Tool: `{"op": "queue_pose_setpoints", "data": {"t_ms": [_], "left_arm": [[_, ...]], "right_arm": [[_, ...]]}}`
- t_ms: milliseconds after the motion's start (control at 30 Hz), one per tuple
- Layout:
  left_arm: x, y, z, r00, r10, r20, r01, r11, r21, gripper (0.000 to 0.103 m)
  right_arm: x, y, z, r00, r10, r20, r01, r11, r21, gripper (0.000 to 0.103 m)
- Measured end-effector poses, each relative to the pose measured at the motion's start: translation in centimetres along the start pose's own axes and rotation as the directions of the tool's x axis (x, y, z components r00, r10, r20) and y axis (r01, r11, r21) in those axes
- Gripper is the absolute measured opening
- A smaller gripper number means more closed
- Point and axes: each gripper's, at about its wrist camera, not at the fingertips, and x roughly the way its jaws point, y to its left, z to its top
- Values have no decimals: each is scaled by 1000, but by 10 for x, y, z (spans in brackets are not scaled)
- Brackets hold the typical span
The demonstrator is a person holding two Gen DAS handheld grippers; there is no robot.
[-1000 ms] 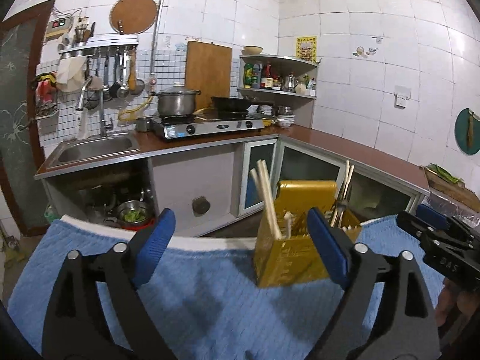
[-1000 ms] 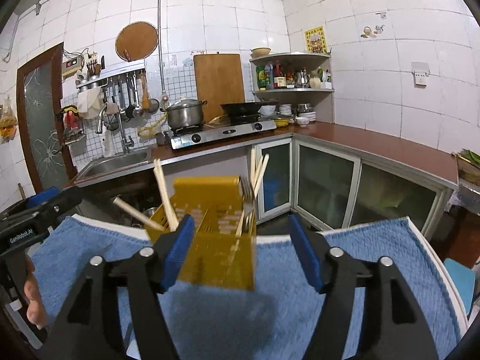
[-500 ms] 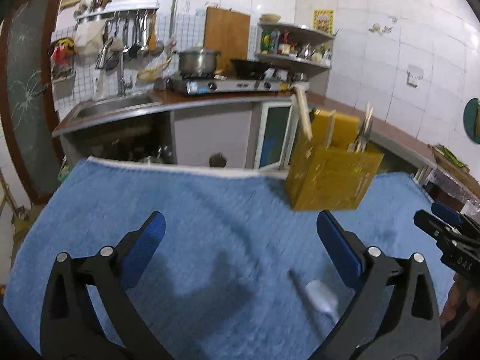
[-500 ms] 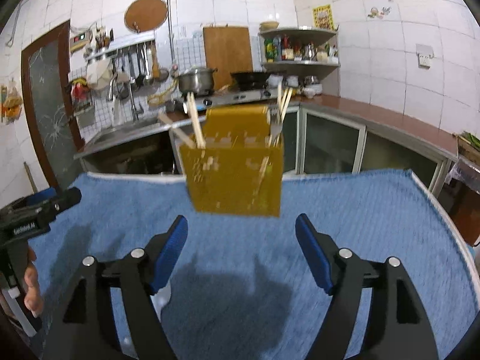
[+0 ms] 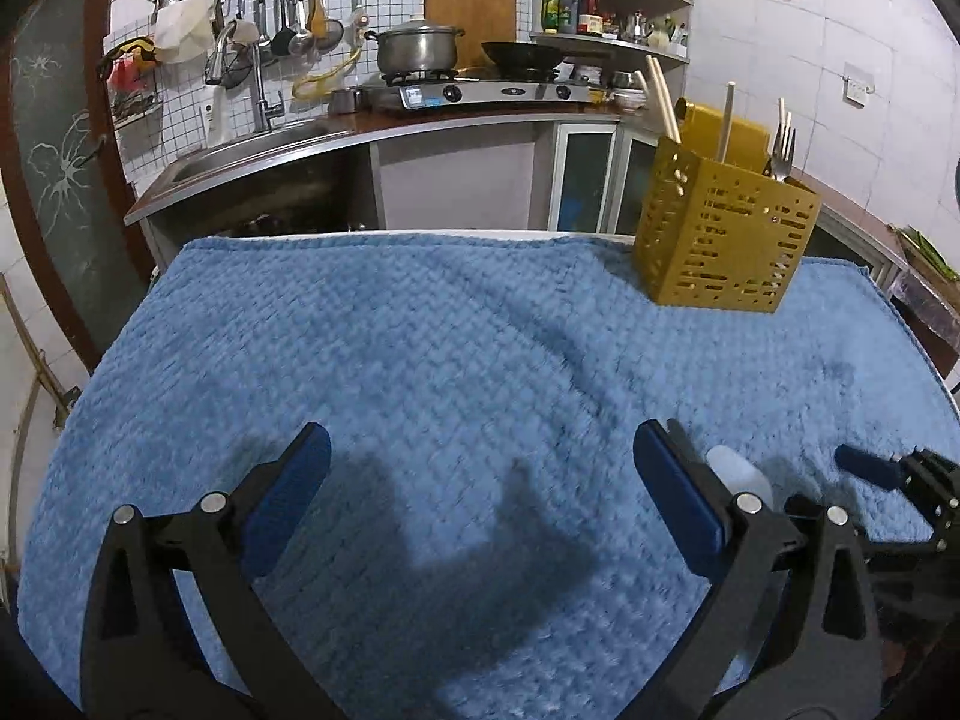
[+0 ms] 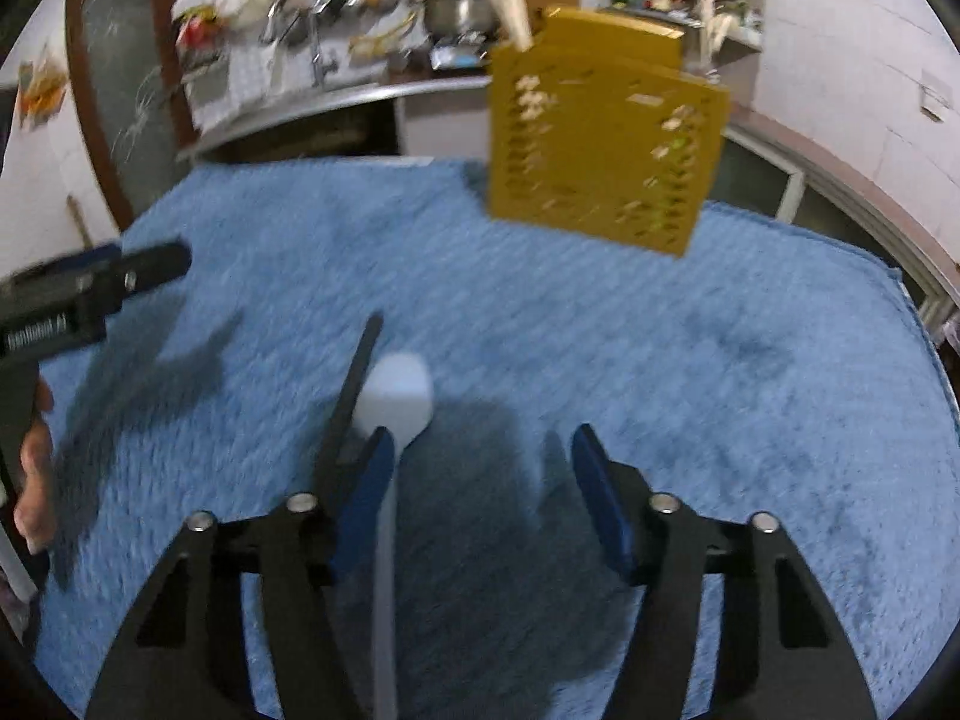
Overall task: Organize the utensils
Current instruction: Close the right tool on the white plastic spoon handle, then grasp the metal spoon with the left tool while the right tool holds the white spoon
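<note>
A yellow perforated utensil holder (image 5: 720, 234) (image 6: 600, 144) stands at the far side of the blue towel (image 5: 420, 360), with chopsticks and a fork (image 5: 782, 147) in it. A white spoon (image 6: 399, 390) lies on the towel, its handle running back just inside the left finger of my right gripper (image 6: 480, 450). The right jaws are closing, and only that one finger is near the handle. A dark thin strip (image 6: 354, 384) lies beside the spoon, too blurred to identify. My left gripper (image 5: 480, 462) is wide open over bare towel. The spoon's bowl (image 5: 741, 474) shows just behind its right finger.
The towel (image 6: 720, 390) covers the whole work surface. Behind it runs a kitchen counter with a sink (image 5: 240, 150), a stove with a pot (image 5: 417, 51) and a corner shelf. A hand (image 6: 33, 462) holds the left gripper at the left edge of the right wrist view.
Both grippers have tipped down and sunk toward the towel. The holder has slid toward the top of both views, the white spoon has come into view, and the right jaws have narrowed.
</note>
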Motion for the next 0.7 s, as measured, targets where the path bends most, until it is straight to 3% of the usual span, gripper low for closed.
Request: {"op": "queue_pose_setpoints", "data": {"t_ms": [67, 300, 567, 700], "left_arm": [[0, 1, -1, 1000, 3, -4, -3, 1000, -5, 98], [1, 8, -2, 1000, 8, -23, -9, 1000, -24, 98], [3, 7, -1, 999, -6, -44, 4, 999, -41, 98], [4, -1, 4, 998, -10, -60, 8, 999, -35, 98]], "right_arm": [[4, 6, -3, 1000, 1, -20, -2, 1000, -9, 46], [6, 26, -1, 998, 23, -61, -26, 999, -35, 37], [20, 25, 13, 995, 23, -96, -25, 999, -27, 13], [24, 18, 24, 992, 37, -117, -37, 999, 10, 12]]}}
